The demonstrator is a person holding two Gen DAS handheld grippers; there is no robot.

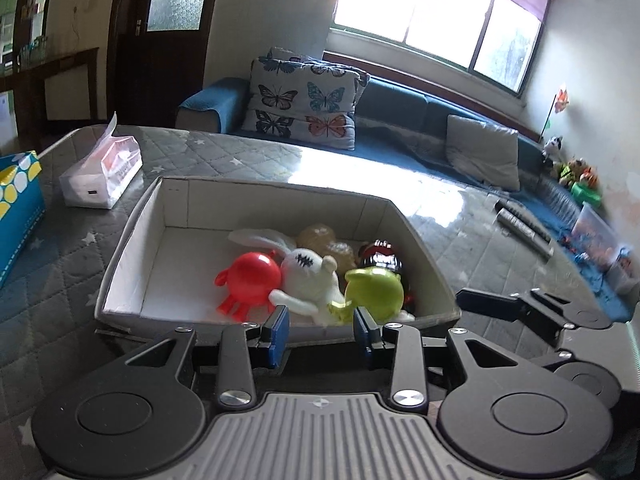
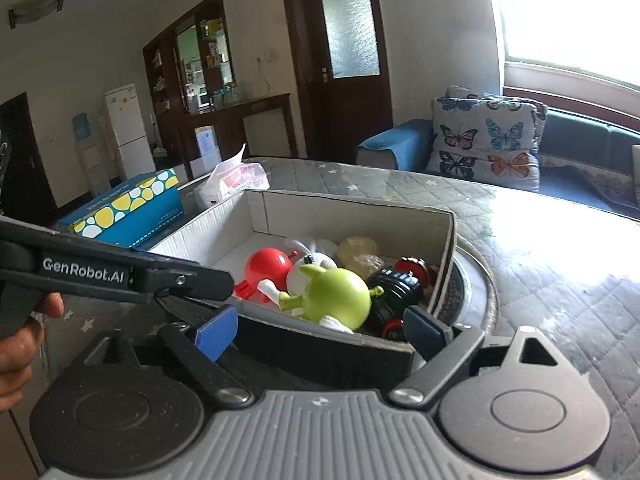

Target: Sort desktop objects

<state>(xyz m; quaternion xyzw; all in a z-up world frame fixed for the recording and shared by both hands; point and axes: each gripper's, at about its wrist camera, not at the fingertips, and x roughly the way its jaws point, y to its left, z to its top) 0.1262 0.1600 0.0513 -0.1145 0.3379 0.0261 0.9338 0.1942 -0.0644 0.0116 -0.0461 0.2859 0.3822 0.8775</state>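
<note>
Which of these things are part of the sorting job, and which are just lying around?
Job: white box, red toy, white rabbit toy, green toy, both grippers, left, right.

Lying about: blue tissue box, tissue pack, butterfly cushion.

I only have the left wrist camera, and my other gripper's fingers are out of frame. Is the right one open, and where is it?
Observer: The right gripper is open and empty, at the near wall of the box.
Operator: The green toy blocks my view. What is behind it?
Observer: A black ribbed toy lies against the green toy, on its right.
Operator: What is under the box there?
Observer: A round metal rim shows under its right corner.
</note>
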